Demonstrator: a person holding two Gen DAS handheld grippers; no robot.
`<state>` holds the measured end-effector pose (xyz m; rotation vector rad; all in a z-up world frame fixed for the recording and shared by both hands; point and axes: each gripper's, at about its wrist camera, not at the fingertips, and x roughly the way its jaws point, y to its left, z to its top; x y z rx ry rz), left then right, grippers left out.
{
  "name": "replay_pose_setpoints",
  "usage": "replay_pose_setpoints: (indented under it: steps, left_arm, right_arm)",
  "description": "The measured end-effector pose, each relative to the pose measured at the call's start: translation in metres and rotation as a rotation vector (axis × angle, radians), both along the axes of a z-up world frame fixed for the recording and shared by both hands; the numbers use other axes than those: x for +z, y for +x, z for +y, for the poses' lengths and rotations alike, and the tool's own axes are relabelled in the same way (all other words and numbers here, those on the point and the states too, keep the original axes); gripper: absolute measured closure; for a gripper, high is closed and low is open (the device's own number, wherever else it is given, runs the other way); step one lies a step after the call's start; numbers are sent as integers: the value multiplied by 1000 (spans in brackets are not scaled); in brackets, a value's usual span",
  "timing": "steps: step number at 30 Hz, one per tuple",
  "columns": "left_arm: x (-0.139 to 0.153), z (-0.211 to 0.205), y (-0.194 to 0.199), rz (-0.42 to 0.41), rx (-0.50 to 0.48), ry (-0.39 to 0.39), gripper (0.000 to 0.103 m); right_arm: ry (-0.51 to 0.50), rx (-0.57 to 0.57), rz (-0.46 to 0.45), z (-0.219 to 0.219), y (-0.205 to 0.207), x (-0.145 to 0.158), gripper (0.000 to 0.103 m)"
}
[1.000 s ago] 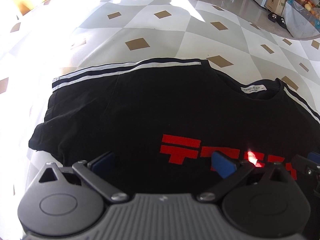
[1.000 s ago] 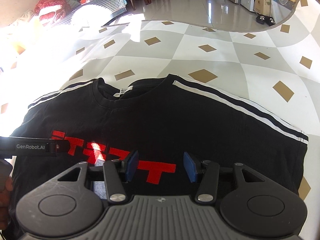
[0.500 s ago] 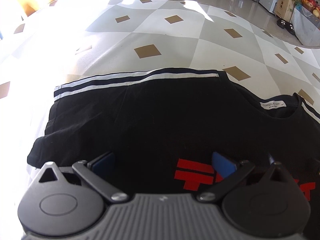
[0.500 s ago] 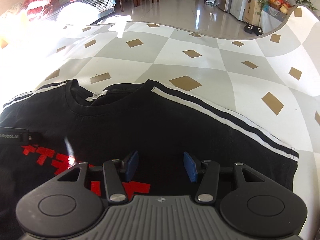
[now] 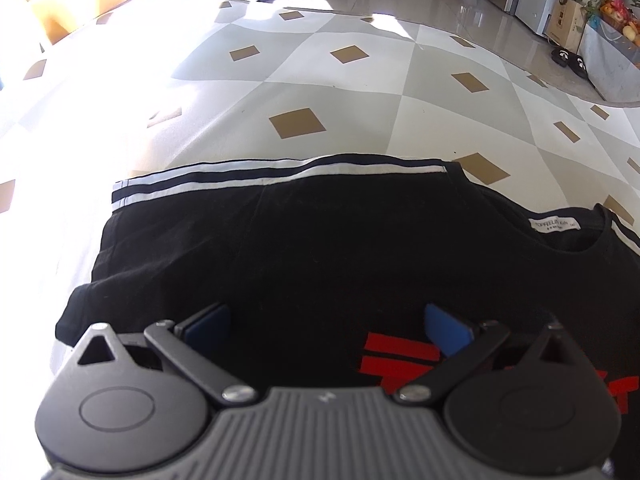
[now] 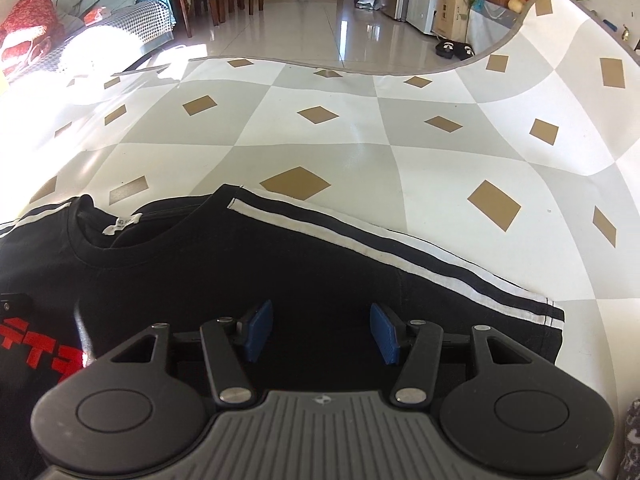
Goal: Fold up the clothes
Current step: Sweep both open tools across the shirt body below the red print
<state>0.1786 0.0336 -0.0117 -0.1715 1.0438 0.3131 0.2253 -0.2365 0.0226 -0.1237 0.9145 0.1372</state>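
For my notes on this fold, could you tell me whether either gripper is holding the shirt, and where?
Nothing is held: the left gripper and right gripper both stand open over the black T-shirt.

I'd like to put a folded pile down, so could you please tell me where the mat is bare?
The checkered mat is bare beyond the black T-shirt's collar and striped shoulders, out to its far edge. There is also bare mat beside the right sleeve and the left sleeve. The near side is crowded: the shirt lies under both tongs.

Black T-shirt with red chest print and white-striped sleeves lies flat, front side up, on the checkered mat, collar and white neck label at the far edge
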Motion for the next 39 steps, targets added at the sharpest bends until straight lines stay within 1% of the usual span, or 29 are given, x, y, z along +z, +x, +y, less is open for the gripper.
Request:
replay_pose_setpoints:
  steps: [9, 13, 15, 20, 23, 27, 33, 39]
  left_arm:
    - [3, -1, -3, 12, 8, 2, 0]
    - [7, -7, -6, 25, -7, 40, 0]
    - [10, -8, -9, 26, -10, 45, 0]
    - [14, -11, -17, 41, -26, 14, 0]
    - [15, -14, -21, 51, -39, 2, 0]
    - [14, -20, -27, 65, -57, -3, 0]
    - [15, -29, -37, 79, -89, -18, 0]
    - [18, -39, -47, 90, -119, -17, 0]
  right_arm:
    - [10, 1, 15, 0, 1, 1, 51]
    - [32, -8, 44, 0, -2, 5, 51]
    - [48, -5, 55, 0, -5, 7, 51]
    - [35, 21, 62, 6, -16, 12, 51]
    - [38, 35, 80, 9, -22, 13, 51]
    - [46, 53, 108, 14, -30, 14, 51]
    - [-4, 64, 124, 20, -44, 19, 51]
    - [9, 55, 163, 17, -56, 21, 51]
